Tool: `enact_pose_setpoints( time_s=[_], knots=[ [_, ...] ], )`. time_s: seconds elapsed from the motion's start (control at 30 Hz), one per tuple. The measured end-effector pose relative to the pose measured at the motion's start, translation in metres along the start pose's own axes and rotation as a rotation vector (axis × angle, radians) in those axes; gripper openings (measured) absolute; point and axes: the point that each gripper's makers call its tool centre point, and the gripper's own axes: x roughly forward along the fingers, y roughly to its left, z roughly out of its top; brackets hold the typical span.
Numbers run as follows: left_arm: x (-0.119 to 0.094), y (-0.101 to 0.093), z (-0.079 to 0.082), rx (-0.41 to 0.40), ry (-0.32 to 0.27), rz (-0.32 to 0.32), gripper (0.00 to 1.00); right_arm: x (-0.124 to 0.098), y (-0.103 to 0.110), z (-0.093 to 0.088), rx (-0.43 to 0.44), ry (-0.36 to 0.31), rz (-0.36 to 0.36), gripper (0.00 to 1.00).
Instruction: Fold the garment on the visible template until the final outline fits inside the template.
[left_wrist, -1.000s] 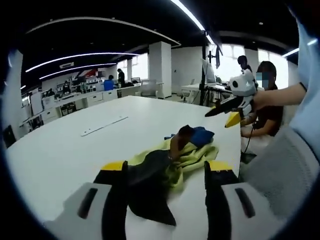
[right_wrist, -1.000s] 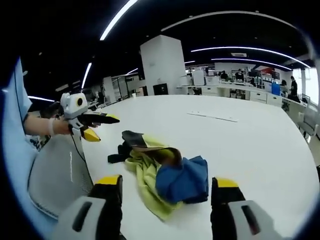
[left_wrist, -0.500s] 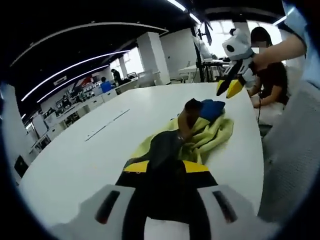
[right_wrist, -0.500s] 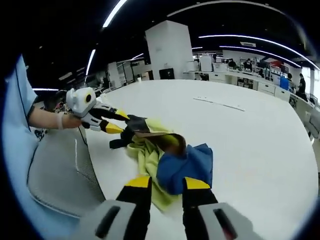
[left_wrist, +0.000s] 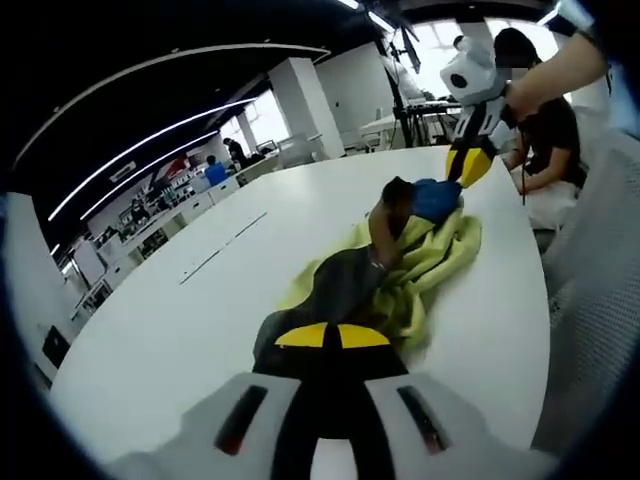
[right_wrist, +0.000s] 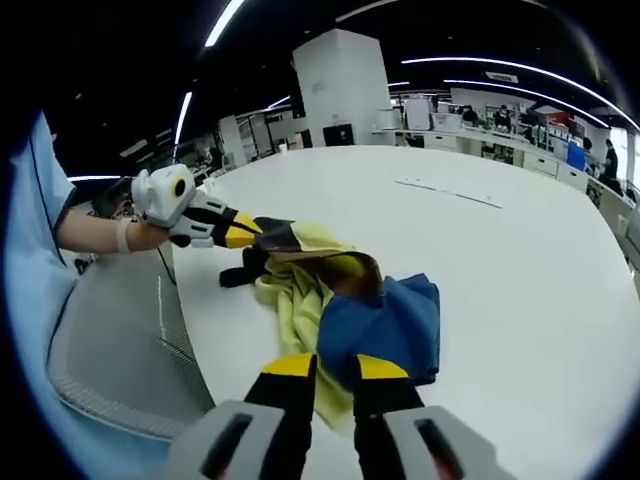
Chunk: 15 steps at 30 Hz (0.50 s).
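A crumpled garment (left_wrist: 420, 265) of yellow-green, dark grey and blue cloth lies in a heap on the white table (left_wrist: 150, 310). My left gripper (left_wrist: 332, 335) is shut on its dark grey end (left_wrist: 335, 285). In the right gripper view the left gripper (right_wrist: 245, 230) comes in from the left and holds that dark end (right_wrist: 275, 235) a little off the table. My right gripper (right_wrist: 330, 365) is shut on the edge of the blue part (right_wrist: 390, 320). In the left gripper view the right gripper (left_wrist: 468, 168) pinches the blue part (left_wrist: 435, 198) at the far end.
A thin pale strip (left_wrist: 222, 252) lies flat on the table farther out, also the strip (right_wrist: 450, 192) in the right gripper view. A grey mesh chair back (right_wrist: 110, 340) stands at the near table edge. A seated person (left_wrist: 540, 130) is beyond the table.
Both grippers were open and off the cloth a second ago. They have since shut on the garment's two ends, the left on the dark end, the right on the blue end.
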Motion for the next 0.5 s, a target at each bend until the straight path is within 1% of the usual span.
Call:
enact_pose_setpoints(
  time_s=[0.1,0.17,0.2,0.3,0.37,0.4,0.47,0.5],
  knots=[
    [-0.001,0.001,-0.002,-0.015,0.010,0.000,0.00,0.002,-0.001,-0.004,0.006,0.004,-0.002,0.04],
    [-0.002,0.002,-0.001,-0.043,0.011,-0.002,0.00,0.002,-0.002,-0.004,0.013,0.003,-0.005,0.00],
    [-0.003,0.003,0.001,-0.067,0.010,-0.006,0.00,0.002,-0.003,-0.003,0.024,0.000,-0.012,0.00],
    [-0.006,0.007,0.004,-0.118,0.023,0.000,0.00,-0.002,-0.004,0.002,0.008,-0.013,-0.023,0.00],
    [-0.011,0.011,0.010,-0.171,0.009,-0.007,0.00,-0.007,-0.006,0.011,-0.004,-0.024,-0.034,0.00],
    [-0.013,0.013,0.012,-0.199,0.009,-0.007,0.00,-0.012,-0.007,0.018,-0.016,-0.038,-0.043,0.00],
    [-0.019,0.022,0.019,-0.206,0.009,-0.005,0.00,-0.019,-0.013,0.031,-0.049,-0.066,-0.074,0.00],
    [-0.024,0.026,0.023,-0.202,0.011,0.000,0.00,-0.025,-0.015,0.044,-0.070,-0.095,-0.086,0.00]
  ],
)
